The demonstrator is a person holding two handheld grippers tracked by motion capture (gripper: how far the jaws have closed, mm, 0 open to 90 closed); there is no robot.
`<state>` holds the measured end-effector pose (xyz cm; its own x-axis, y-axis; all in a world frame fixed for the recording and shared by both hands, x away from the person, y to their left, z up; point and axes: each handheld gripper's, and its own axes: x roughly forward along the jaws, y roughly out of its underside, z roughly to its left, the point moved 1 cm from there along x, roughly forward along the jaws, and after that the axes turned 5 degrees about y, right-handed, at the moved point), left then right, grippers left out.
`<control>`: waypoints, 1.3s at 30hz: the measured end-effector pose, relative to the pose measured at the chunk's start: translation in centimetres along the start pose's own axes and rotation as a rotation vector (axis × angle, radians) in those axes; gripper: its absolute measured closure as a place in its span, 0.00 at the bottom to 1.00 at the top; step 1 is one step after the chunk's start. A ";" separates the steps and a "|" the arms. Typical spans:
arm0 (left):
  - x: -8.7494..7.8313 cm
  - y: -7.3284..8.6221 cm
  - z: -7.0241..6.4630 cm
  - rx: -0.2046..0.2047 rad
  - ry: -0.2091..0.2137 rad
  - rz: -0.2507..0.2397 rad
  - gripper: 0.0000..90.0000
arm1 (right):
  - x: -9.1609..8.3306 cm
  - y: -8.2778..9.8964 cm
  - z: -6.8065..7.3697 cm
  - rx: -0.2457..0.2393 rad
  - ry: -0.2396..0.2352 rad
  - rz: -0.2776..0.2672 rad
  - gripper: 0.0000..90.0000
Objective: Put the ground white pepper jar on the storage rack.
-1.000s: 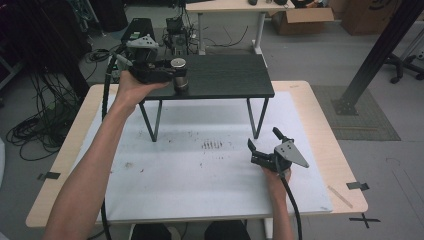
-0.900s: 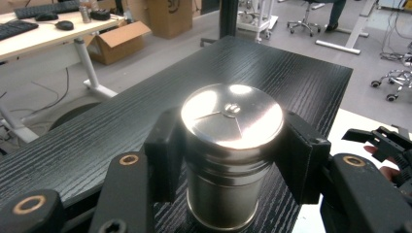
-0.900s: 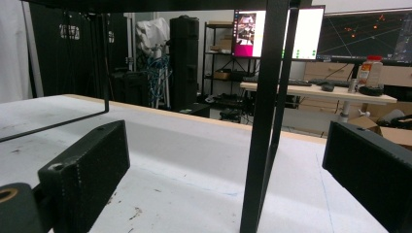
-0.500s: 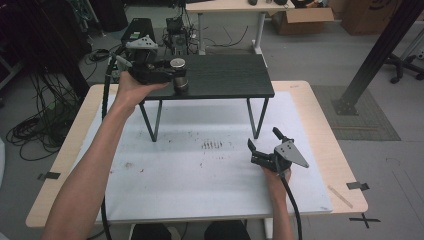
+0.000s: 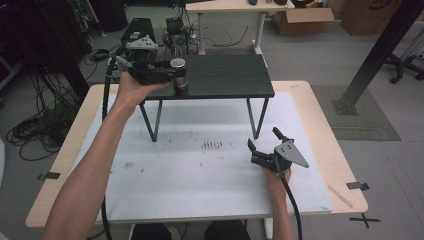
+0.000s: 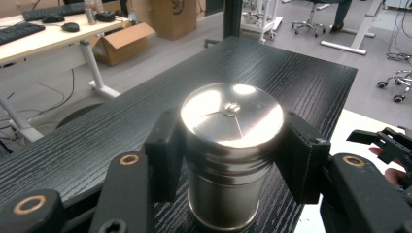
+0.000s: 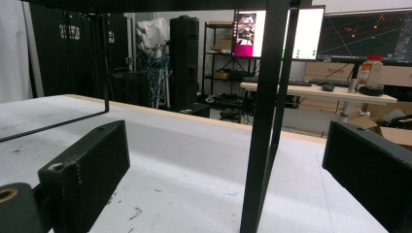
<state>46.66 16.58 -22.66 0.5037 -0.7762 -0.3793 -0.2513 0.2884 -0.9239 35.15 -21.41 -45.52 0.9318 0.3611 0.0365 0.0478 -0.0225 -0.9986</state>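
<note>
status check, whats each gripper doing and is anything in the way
Left gripper shut on steel canister, standing on black shelf. Right gripper open, low over white mat. Nothing in the way.

The steel canister point(image 6: 228, 150), at the lower middle of the left gripper view, has a smooth, glossy metal lid and brushed sides. The black shelf point(image 6: 145, 111) under it shows rough, matt wood grain. The worktop point(image 5: 210, 175), frame centre, is pale wood under a stained, matt white sheet.
</note>
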 end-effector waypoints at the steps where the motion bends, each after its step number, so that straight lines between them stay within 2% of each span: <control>1: 0.0 0.0 0.0 -0.001 0.000 0.000 0.54 | 0.0 0.0 0.0 0.000 0.000 0.000 0.03; 13: 0.0 -0.1 -0.1 0.010 -0.010 0.010 0.54 | 0.0 0.0 0.0 -0.001 -0.002 0.001 0.03; 16: 0.2 0.0 -0.1 0.008 -0.038 0.037 0.40 | 0.0 0.0 0.0 0.000 -0.001 0.000 0.03; 23: 0.5 0.0 -0.2 -0.052 -0.061 0.048 0.02 | 0.0 0.0 0.0 -0.002 -0.002 0.001 0.03; 26: 0.4 -0.2 -0.2 -0.071 -0.067 0.033 0.00 | 0.0 0.0 0.0 -0.002 -0.002 0.001 0.03; 32: -0.7 -0.4 -0.8 -0.033 -0.035 0.024 0.00 | 0.0 0.0 0.0 -0.003 -0.003 0.001 0.03; 39: -3.2 -0.5 -1.5 0.009 -0.020 -0.002 0.00 | 0.0 0.0 0.0 -0.005 -0.002 0.000 0.03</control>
<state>43.93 18.06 -20.91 0.5208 -0.7654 -0.3780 -0.2431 0.2915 -0.9252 35.15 -21.38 -45.51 0.9310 0.3632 0.0363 0.0495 -0.0270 -0.9984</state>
